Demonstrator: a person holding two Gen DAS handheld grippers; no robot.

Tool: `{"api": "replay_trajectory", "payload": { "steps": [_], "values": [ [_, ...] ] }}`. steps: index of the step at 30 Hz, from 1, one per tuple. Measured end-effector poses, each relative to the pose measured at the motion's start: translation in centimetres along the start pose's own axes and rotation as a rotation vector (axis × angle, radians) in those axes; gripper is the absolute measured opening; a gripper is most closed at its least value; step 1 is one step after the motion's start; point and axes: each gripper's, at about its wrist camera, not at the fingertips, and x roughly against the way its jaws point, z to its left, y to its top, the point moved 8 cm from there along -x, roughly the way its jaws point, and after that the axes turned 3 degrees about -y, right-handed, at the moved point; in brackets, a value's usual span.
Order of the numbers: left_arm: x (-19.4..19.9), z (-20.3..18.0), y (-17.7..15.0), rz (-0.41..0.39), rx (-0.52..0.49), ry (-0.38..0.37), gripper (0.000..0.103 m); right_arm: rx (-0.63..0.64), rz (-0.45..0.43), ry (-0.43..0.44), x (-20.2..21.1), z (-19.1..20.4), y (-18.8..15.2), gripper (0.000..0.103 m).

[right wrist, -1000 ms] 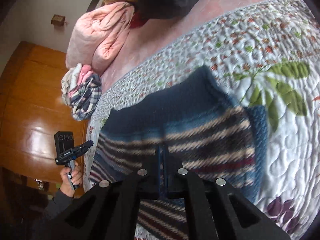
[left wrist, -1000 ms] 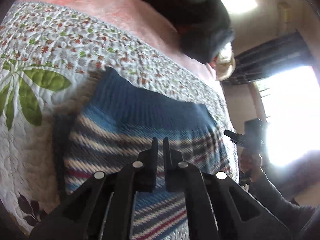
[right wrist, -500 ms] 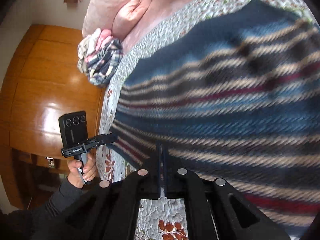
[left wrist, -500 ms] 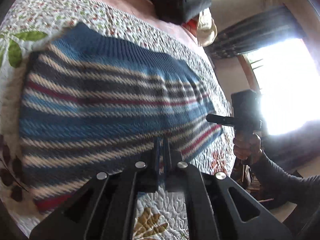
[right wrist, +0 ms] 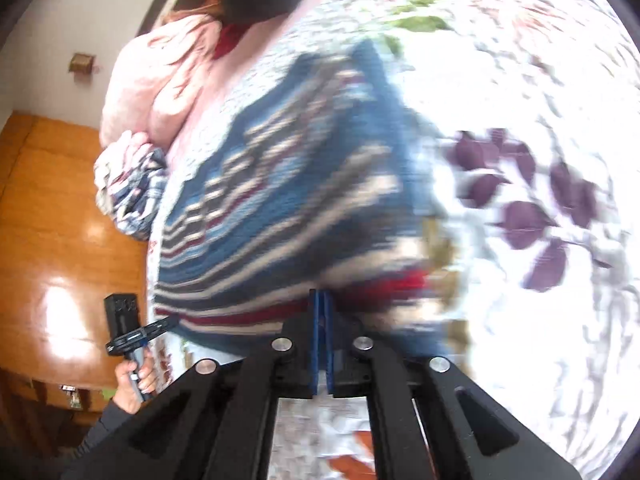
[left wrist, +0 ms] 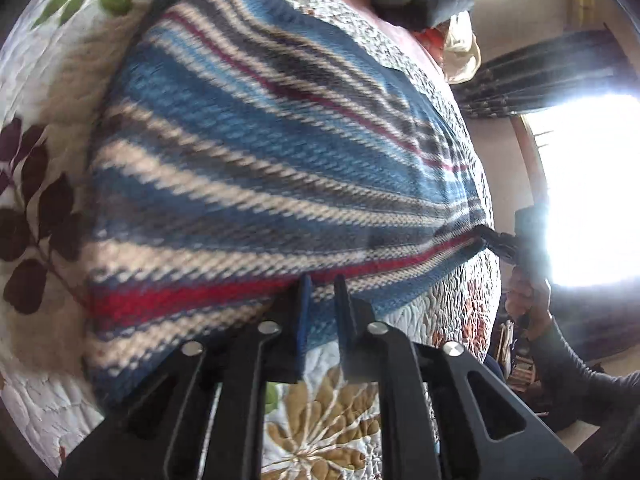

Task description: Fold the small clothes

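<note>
My knitted sweater (left wrist: pixel 256 152) runs in blue, cream, grey and red stripes. The white quilted bedspread (left wrist: pixel 36 112) beneath carries green, purple-brown and golden leaf prints. My hand-held gripper (left wrist: pixel 320 300) is black.

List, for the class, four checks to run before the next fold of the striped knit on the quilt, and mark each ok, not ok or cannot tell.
1. Left gripper free of the striped knit: ok, a gap shows between its fingers.
2. Right gripper released: not ok, fingers together at the near hem; whether cloth is pinched, cannot tell.
3. Knit lies flat on the quilt: cannot tell, both views are blurred.
4. Folded edges aligned: cannot tell.
5. Pile of other clothes clear of the knit: ok, it lies apart.
</note>
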Motion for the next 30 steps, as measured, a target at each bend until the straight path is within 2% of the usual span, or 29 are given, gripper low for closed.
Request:
{"api": "replay_trajectory", "payload": {
  "steps": [2,3,4,6,8,9,12,13,14,15,16,18,20,22,23,27,30],
  "values": [
    [1.4,-0.1,0.1,-0.034,0.016,-0.039,0.001,-0.077,0.028,0.073,0.0,-1.1,-0.2,0.000],
    [2.1,-1.0,-0.2,-0.066,0.004,-0.066,0.010,-0.053,0.016,0.063,0.6,-0.4,0.0,0.000],
    [3.4,-1.4,0.1,-0.103,-0.001,-0.091,0.017,-0.025,-0.006,0.071,1.4,0.4,0.3,0.005],
    [5.4,-0.8,0.4,-0.166,0.015,-0.066,0.018,-0.032,-0.048,0.096,2.7,0.7,1.0,0.006],
    [5.8,1.9,0.3,-0.161,0.081,-0.027,0.016,-0.081,-0.049,0.066,2.4,-1.3,1.6,0.000],
    [5.6,3.3,0.1,-0.136,0.105,-0.007,0.001,-0.100,-0.029,0.046,1.7,-2.4,1.6,0.000],
    [6.8,4.3,0.0,-0.129,0.119,-0.014,0.001,-0.077,-0.049,0.006,2.7,-1.7,1.9,0.001],
    [7.2,3.5,0.4,-0.146,0.112,-0.033,0.005,-0.029,-0.070,-0.033,3.5,-0.3,1.9,0.006],
    [8.0,2.8,0.9,-0.166,0.112,-0.071,0.013,0.054,-0.085,-0.087,4.1,1.6,1.6,0.009],
    [9.2,2.5,1.4,-0.188,0.114,-0.106,0.034,0.151,-0.090,-0.151,4.4,3.5,1.1,0.018],
    [10.3,2.4,2.0,-0.210,0.116,-0.110,0.054,0.259,-0.090,-0.224,4.2,6.0,0.1,0.038],
    [11.6,2.7,3.5,-0.230,0.130,-0.090,0.067,0.492,-0.101,-0.363,2.9,11.1,-2.5,0.064],
    [12.1,3.8,4.9,-0.210,0.155,-0.079,0.070,0.740,-0.104,-0.466,0.4,15.4,-6.2,0.073],
    [11.6,4.5,6.7,-0.179,0.179,-0.064,0.073,0.981,-0.122,-0.573,-3.2,19.5,-10.3,0.086],
    [11.2,4.8,7.6,-0.164,0.190,-0.062,0.073,1.065,-0.141,-0.607,-4.6,20.9,-12.2,0.089],
    [9.3,4.8,10.7,-0.104,0.201,-0.088,0.080,1.258,-0.115,-0.606,-10.8,26.0,-18.7,0.090],
    [7.2,4.6,12.4,-0.046,0.182,-0.073,0.083,1.372,-0.146,-0.650,-14.5,28.7,-21.1,0.089]
  ]
}}
